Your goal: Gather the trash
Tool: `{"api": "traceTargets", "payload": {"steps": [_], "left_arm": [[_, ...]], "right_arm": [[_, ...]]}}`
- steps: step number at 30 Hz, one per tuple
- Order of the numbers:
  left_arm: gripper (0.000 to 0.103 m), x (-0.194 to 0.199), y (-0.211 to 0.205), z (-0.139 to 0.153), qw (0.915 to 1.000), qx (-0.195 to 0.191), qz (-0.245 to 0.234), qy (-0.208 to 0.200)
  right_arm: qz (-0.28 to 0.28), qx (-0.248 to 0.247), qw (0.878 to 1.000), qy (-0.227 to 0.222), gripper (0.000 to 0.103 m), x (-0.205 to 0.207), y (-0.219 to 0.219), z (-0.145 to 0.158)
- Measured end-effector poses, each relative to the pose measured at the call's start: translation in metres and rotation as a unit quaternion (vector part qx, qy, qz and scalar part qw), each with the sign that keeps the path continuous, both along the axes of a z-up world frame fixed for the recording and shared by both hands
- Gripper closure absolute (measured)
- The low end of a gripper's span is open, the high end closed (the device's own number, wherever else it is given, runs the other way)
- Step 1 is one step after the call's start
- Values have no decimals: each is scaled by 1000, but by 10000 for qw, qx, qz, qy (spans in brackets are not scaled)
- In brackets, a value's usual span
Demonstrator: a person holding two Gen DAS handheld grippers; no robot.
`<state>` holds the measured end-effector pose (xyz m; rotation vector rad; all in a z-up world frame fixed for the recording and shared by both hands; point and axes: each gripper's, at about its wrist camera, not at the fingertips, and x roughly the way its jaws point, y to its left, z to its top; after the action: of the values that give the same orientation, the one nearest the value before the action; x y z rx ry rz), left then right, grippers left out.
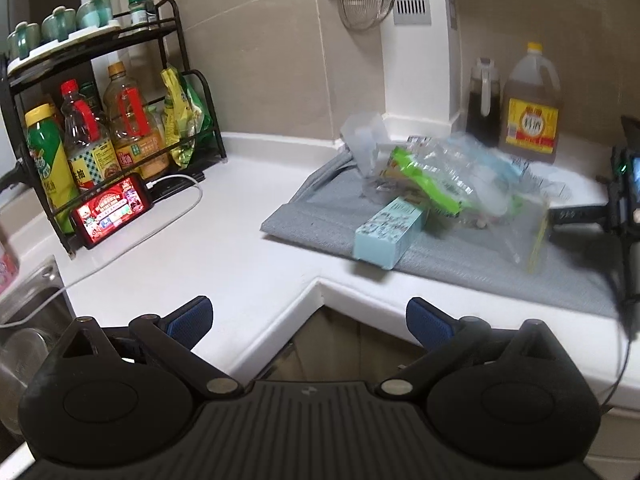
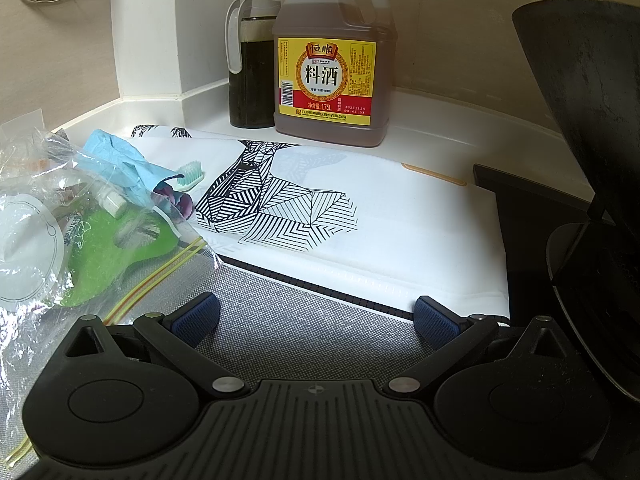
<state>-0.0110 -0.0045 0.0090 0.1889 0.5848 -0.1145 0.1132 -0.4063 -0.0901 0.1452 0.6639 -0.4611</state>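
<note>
Left gripper (image 1: 308, 320) and right gripper (image 2: 316, 316), fingers spread wide, grasping nothing. Clear plastic bag of trash (image 1: 472, 192) lies on the grey mat (image 1: 328, 216), touching a pale blue carton (image 1: 388, 232), beside the cooking-wine jug (image 2: 334, 60).

Cooking wine jug (image 2: 334, 64) label: "恒顺", "料酒", "1.75L".

Soft indoor light, fisheye bend, one smeared patch

The clear plastic bag (image 1: 472, 196) is motion-blurred in the left view; the phone screen (image 1: 112, 208), far left of it, glows red. In the right view the patterned white sheet (image 2: 360, 216) glares pale, and both frames darken and curve at their corners.
</note>
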Motion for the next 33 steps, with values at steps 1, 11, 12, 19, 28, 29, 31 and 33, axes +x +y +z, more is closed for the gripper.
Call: {"api": "traceTargets", "payload": {"steps": [1, 11, 12, 19, 28, 29, 31, 33], "left_arm": [[0, -3, -1, 1, 10000, -28, -22, -32], [0, -31, -12, 7, 9990, 1, -319, -298], [0, -32, -11, 8, 9989, -35, -329, -317], [0, -30, 2, 9, 9989, -334, -296, -130], [0, -36, 6, 2, 9998, -21, -109, -152], [0, -36, 9, 1, 9998, -88, -121, -89], [0, -36, 14, -2, 9996, -207, -137, 108], [0, -38, 20, -4, 9990, -327, -164, 239]], "right_arm": [[0, 0, 10000, 0, 0, 0, 0, 0], [-1, 1, 10000, 0, 0, 0, 0, 0], [-1, 1, 10000, 0, 0, 0, 0, 0], [-2, 1, 10000, -1, 0, 0, 0, 0], [-4, 0, 10000, -1, 0, 0, 0, -1], [-3, -3, 10000, 0, 0, 0, 0, -1], [-6, 16, 10000, -4, 0, -1, -1, -1], [-21, 21, 10000, -9, 0, 0, -1, -1]]}}
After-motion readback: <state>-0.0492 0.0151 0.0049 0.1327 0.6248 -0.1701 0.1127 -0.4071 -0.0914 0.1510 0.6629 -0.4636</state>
